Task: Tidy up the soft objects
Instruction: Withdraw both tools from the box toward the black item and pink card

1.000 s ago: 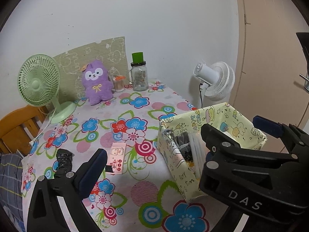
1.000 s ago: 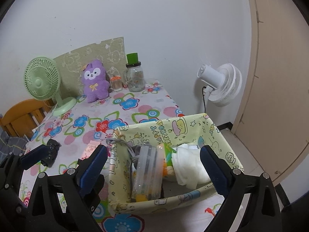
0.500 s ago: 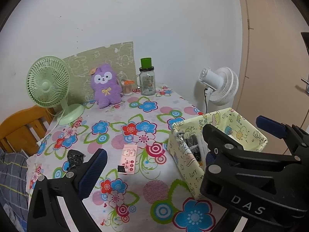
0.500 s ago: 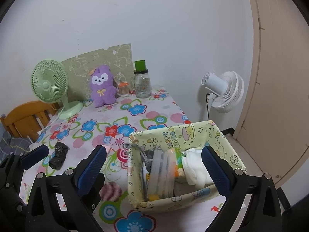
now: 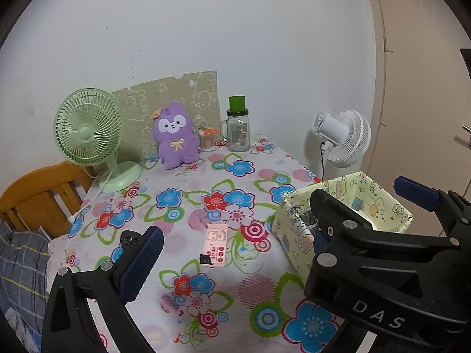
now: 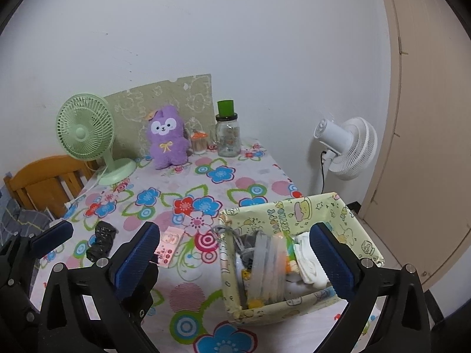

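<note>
Both sets of jaws are wide apart with nothing between them. Right gripper (image 6: 235, 260) has just been opening further and sits at full spread, its blue pads either side of the view over the fabric bin (image 6: 347, 223), pressing on nothing. Left gripper (image 5: 229, 244): only one blue finger (image 5: 141, 264) shows clearly in its own view, the other is behind the right gripper's black body (image 5: 382, 264), but from the right wrist view both left fingers stand well apart, so it reads as open and empty

Bin sits at the near right corner of the table (image 6: 191, 264), on the flowered cloth. Inside it: folded white cloth (image 6: 309, 264) at the right end, clear plastic sleeves (image 6: 265, 267) standing in the middle, dark bits on the left that I can't make out

Purple plush toy (image 6: 166, 141) is upright at the far edge of the table against a patterned board (image 6: 176, 94), well apart from the bin. Beside it a small orange-lidded jar (image 6: 198, 142) and a glass jar with a green cup on top (image 6: 226, 132). Green desk fan (image 6: 88, 135) at far left, white fan (image 6: 347, 147) off the table to the right

Mid-table: pink card (image 6: 169, 247), black crumpled object (image 6: 101, 239) near the left gripper
</note>
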{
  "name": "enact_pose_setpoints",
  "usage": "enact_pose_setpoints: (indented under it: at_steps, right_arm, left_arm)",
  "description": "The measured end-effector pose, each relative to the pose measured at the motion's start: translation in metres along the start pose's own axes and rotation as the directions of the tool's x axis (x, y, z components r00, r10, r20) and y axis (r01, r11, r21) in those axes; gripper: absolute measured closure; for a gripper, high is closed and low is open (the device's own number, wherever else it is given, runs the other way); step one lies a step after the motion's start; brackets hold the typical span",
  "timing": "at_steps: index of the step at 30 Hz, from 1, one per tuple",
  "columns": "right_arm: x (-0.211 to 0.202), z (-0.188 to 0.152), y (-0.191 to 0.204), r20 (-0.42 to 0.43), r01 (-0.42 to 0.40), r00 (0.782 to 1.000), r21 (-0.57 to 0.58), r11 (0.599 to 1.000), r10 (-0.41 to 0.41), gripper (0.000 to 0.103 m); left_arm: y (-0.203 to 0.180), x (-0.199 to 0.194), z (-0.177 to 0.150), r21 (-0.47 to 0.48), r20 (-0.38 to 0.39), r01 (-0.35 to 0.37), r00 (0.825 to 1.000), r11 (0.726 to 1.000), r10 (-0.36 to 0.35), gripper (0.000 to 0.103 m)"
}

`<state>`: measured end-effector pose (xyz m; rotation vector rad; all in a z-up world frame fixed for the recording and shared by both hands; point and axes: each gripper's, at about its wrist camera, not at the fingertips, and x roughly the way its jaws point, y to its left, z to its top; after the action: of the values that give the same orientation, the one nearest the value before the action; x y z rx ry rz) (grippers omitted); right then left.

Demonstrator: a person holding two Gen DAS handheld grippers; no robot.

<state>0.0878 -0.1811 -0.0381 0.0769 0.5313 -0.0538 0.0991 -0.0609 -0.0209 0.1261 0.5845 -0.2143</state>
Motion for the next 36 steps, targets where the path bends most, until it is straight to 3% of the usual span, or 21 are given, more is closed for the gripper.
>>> enact_pose_setpoints:
  at_steps: [36]
  right_arm:
    - [0.037, 0.002, 0.079, -0.016, -0.129, 0.992, -0.074, 0.989, 0.129, 0.0]
  left_arm:
    - [0.083, 0.024, -0.01, -0.068, -0.027, -0.124, 0.992, 0.99, 0.122, 0.0]
